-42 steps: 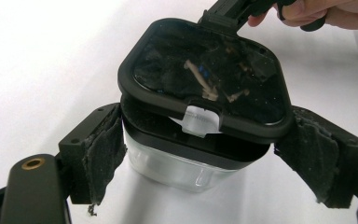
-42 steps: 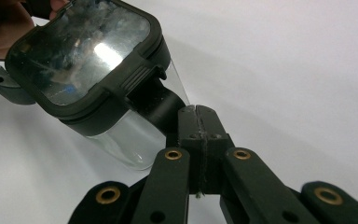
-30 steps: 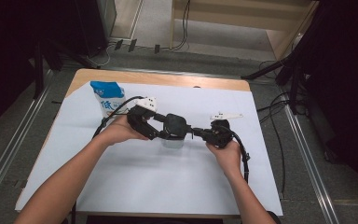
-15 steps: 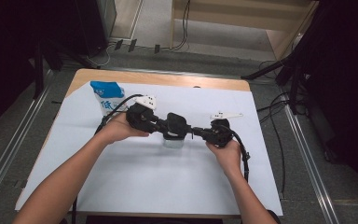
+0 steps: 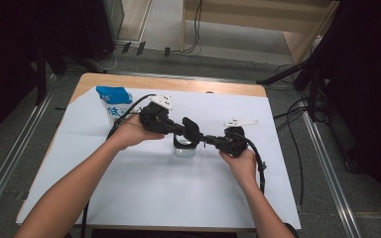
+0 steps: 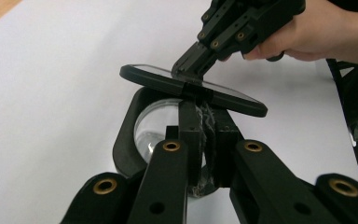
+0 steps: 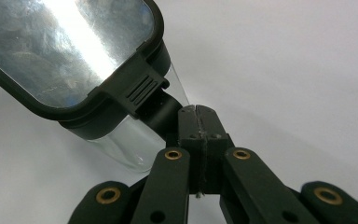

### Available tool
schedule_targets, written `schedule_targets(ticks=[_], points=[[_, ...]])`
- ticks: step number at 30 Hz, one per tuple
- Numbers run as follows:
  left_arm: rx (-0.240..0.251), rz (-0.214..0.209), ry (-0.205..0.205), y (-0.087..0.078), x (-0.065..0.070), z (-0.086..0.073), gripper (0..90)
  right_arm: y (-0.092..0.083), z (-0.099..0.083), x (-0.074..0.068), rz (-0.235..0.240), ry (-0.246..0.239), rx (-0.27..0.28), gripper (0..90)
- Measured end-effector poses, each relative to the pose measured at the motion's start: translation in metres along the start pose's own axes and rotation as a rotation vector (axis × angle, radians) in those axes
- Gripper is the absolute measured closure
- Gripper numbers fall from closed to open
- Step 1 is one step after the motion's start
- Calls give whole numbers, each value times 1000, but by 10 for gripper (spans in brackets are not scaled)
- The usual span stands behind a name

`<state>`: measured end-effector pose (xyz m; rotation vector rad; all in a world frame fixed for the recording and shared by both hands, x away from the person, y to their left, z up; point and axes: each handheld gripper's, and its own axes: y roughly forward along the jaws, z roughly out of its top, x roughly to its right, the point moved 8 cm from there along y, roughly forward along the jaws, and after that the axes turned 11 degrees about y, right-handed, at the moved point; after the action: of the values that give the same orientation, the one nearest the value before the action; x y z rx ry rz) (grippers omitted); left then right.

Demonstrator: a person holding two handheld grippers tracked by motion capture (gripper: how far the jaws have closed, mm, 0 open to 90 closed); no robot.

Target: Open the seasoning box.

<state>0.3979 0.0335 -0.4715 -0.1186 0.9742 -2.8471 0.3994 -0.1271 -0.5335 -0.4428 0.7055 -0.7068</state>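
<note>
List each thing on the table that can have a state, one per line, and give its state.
lid: tilted over the container, not seated
glass container: upright on the table, open at the top
left gripper: jaws just closed, shut on the container's rim
right gripper: shut on the lid's tab
blue and white bag: upright, untouched

Lid (image 7: 70, 51) cut off by top edge.
</note>
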Motion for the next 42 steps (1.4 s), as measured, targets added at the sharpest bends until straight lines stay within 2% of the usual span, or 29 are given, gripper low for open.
schedule_targets(ticks=[5,12,23,28,32,42], points=[[-14,8,8,3,1,8,877,0,0,0,-2,2,4,900],[-23,-3,6,7,2,16,886,-1,-1,-1,0,4,4,900],[-18,-24,2,18,6,29,897,-3,-3,-2,11,3,0,900],[-10,-38,-12,25,8,36,900,-4,-4,-3,9,9,3,900],[-12,-47,-20,32,8,38,900,-4,-5,-3,4,9,3,900],[-12,-52,-6,41,7,42,900,-4,-5,-3,-7,11,12,900]])
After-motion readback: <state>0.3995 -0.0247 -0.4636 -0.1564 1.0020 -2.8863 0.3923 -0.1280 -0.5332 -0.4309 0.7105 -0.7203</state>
